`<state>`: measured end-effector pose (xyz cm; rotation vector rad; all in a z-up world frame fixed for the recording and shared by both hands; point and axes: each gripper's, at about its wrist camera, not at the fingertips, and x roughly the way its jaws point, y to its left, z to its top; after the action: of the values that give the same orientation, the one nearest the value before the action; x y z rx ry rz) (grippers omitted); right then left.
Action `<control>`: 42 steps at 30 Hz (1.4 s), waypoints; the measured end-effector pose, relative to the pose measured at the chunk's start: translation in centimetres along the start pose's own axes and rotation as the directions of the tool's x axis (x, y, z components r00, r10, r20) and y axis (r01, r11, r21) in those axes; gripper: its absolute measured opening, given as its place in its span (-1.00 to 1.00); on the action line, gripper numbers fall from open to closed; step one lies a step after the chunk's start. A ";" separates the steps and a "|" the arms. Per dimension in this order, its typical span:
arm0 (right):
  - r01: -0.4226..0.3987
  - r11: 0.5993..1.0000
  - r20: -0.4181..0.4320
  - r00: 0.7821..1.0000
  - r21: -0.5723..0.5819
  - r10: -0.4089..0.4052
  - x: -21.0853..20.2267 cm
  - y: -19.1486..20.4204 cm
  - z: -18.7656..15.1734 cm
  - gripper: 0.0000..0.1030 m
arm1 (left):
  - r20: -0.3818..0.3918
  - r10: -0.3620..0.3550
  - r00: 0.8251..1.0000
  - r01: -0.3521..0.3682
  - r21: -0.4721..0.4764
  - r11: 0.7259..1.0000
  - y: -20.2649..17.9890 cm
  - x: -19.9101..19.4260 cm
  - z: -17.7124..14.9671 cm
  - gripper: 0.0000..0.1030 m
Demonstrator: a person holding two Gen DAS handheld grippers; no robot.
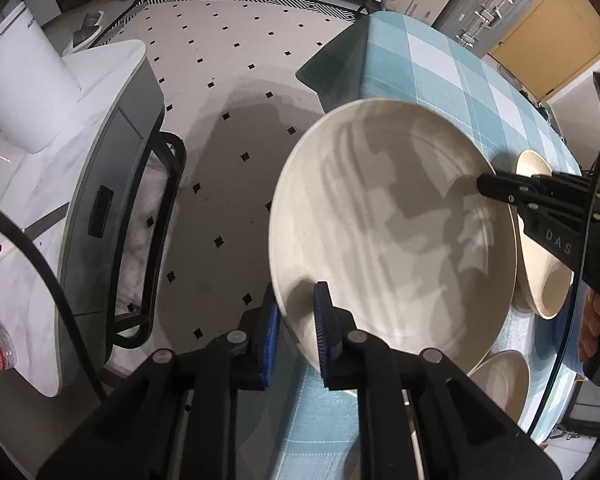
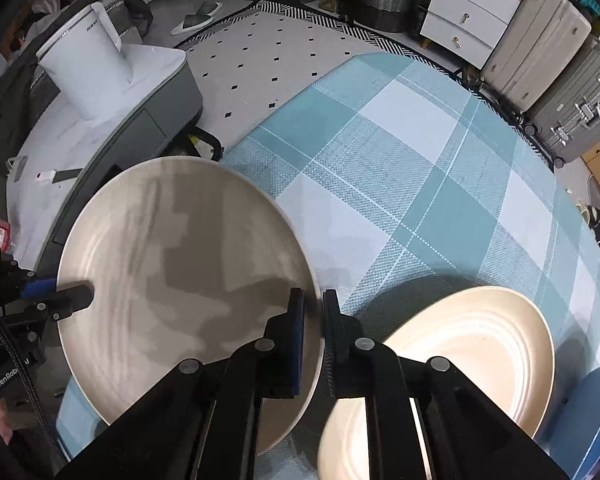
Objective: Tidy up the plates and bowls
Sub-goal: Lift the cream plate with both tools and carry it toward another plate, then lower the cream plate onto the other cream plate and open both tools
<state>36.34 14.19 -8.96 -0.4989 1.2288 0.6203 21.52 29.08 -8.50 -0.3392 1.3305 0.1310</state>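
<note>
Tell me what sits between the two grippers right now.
The large cream plate spans the whole gap: the right gripper pinches its rim on one side, the left gripper the opposite rim. Both wrist views show this.

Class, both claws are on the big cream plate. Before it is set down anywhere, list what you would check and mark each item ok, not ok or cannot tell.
1. Left claw pinches the plate rim: ok.
2. Right claw pinches the opposite rim: ok.
3. Plate lifted off the checked tablecloth: ok.
4. Far side of the cloth free for a set-down: ok.
5. Plate clear of the second plate below: cannot tell.
6. Bowls out of the path: cannot tell.
</note>
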 end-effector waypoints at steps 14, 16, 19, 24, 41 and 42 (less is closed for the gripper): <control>0.015 1.000 0.003 1.000 0.008 -0.015 -2.4 0.0 0.0 -0.84 | 0.002 -0.016 1.000 0.016 0.003 1.000 -0.7 -1.5 0.2 -0.74; 0.013 1.000 0.008 1.000 0.011 -0.013 -3.0 0.0 0.0 -0.84 | 0.007 -0.018 1.000 0.018 0.005 1.000 -0.8 -2.2 0.0 -0.74; 0.014 1.000 0.015 1.000 0.011 -0.014 -4.5 0.1 -0.3 -0.84 | 0.011 -0.032 0.999 0.032 0.006 0.999 -1.0 -3.2 -0.3 -0.74; 0.007 1.000 0.017 1.000 0.026 -0.007 -6.6 0.2 -1.3 -0.85 | 0.025 -0.025 0.999 0.025 0.029 0.999 -2.0 -4.8 -1.1 -0.74; -0.005 0.997 -0.022 1.000 0.078 0.007 -9.3 0.8 -12.6 -0.85 | -0.021 -0.048 0.999 0.050 0.099 0.994 -5.5 -5.8 -9.1 -0.74; -0.008 0.997 -0.025 1.000 0.082 0.010 -9.2 0.9 -13.2 -0.85 | -0.021 -0.050 0.999 0.052 0.100 0.994 -5.5 -5.8 -9.6 -0.74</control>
<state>24.50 4.64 -3.61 -0.4339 1.2757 0.5710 12.80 21.39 -3.90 -0.2895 1.3408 0.0185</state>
